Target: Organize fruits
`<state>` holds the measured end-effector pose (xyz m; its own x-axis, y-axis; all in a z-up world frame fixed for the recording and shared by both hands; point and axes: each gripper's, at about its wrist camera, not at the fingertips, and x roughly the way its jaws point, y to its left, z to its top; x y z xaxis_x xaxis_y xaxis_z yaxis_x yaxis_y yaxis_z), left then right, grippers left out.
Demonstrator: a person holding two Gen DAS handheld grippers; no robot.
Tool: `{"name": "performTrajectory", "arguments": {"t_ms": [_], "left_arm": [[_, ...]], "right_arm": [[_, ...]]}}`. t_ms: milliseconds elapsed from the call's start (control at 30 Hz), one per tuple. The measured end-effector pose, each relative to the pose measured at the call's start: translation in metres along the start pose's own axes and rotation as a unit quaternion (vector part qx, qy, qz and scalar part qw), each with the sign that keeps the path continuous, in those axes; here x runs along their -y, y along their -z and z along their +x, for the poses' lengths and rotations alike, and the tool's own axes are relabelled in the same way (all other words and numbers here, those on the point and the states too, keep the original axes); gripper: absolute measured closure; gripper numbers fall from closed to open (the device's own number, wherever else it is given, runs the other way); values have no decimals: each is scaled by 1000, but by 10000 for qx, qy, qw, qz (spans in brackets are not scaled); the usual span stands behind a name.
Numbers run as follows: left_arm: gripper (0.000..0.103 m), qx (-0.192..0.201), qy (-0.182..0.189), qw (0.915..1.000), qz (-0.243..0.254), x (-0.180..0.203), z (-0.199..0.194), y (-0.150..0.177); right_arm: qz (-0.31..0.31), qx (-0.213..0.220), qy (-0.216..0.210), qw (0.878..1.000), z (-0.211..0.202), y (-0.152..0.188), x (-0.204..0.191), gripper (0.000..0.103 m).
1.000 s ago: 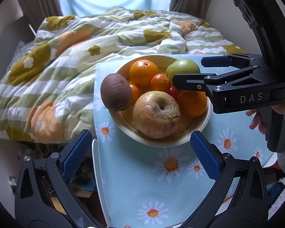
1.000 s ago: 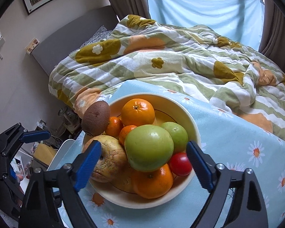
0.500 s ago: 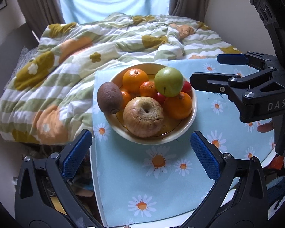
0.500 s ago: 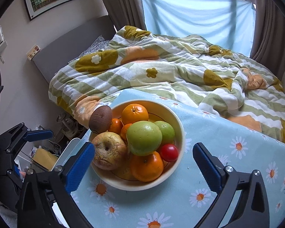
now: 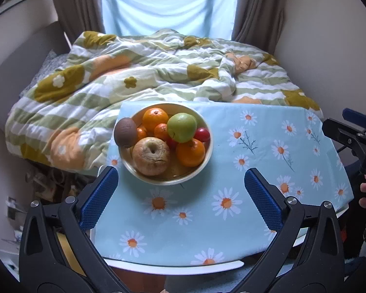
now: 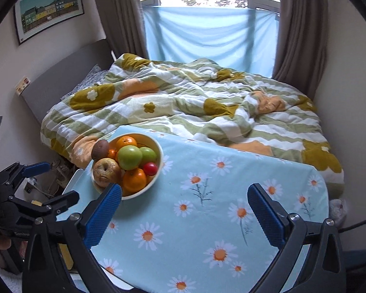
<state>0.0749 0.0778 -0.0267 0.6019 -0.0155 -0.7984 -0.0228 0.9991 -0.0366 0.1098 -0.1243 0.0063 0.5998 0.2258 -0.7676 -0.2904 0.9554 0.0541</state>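
A cream bowl (image 5: 202, 168) (image 6: 160, 156) stands at the far left of the table. It is heaped with a green apple (image 5: 181, 127) (image 6: 129, 157), a wrinkled yellow apple (image 5: 150, 156) (image 6: 106, 171), oranges (image 5: 190, 152), a red tomato (image 5: 202, 134) (image 6: 150, 169) and a brown kiwi (image 5: 125, 132) on its rim. My left gripper (image 5: 180, 197) is open and empty, back from the bowl above the cloth. My right gripper (image 6: 184, 210) is open and empty, to the right of the bowl.
The table wears a light blue daisy cloth (image 5: 256, 171) (image 6: 207, 207). A bed with a green, white and orange floral duvet (image 5: 146, 73) (image 6: 195, 102) lies behind it. Floor clutter (image 5: 48, 183) sits left of the table.
Both grippers have pulled back and up from the bowl, which now looks smaller and farther. The right gripper has moved off to the right edge of the left view.
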Motion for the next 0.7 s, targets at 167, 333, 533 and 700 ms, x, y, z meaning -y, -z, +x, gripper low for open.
{"name": "performTrajectory", "arguments": {"t_ms": [167, 333, 533, 700], "left_arm": [[0, 279, -69, 9996, -27, 17, -22, 4], [0, 355, -12, 9994, 16, 29, -29, 6], [0, 379, 16, 9992, 124, 37, -32, 7], [0, 376, 7, 9992, 128, 39, -32, 7]], "right_arm": [[415, -60, 491, 9979, -18, 17, 27, 0], [504, -25, 753, 9959, -33, 31, 38, 0], [687, 31, 841, 9941, -41, 39, 48, 0], [708, 55, 876, 9936, -44, 41, 50, 0]]}}
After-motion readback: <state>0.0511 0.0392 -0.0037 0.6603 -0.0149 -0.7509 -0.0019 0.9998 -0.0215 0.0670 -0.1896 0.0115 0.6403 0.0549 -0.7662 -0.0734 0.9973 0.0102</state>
